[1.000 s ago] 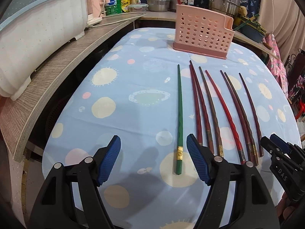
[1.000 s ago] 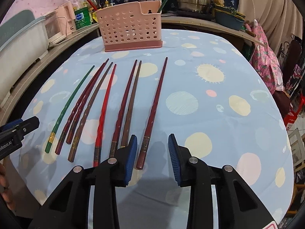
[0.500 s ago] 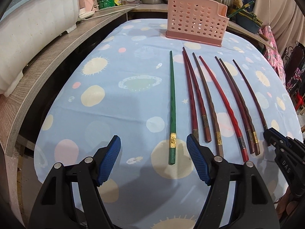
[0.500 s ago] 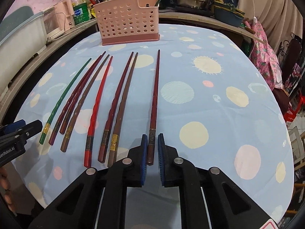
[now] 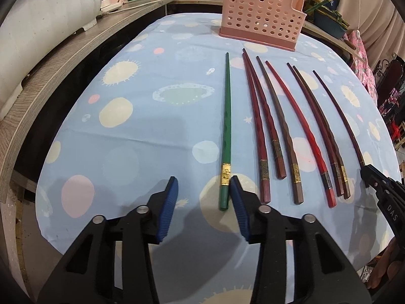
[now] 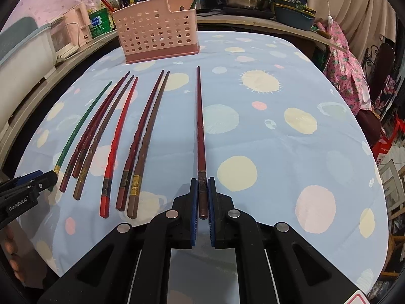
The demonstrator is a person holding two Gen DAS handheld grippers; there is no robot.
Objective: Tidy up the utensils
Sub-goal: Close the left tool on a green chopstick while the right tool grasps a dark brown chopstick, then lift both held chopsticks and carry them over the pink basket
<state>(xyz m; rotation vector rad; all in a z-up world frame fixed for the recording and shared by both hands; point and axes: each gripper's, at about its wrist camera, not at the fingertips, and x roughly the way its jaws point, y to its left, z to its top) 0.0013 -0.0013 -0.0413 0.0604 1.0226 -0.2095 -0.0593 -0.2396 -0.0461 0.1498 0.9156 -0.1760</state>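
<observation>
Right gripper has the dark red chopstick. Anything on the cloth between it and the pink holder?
Nothing visible. The right gripper is shut on the dark red chopstick, and the cloth ahead of its tip shows bare up to the pink holder. The other chopsticks lie off to its left, apart from it.

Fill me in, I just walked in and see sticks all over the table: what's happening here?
A person with a gripper in each hand is sorting chopsticks on a spotted blue tablecloth. The right gripper has its fingers shut on the thick end of a dark red chopstick, the rightmost in the row. The left gripper is open around the end of the green chopstick. The pink utensil holder waits at the far end.
</observation>
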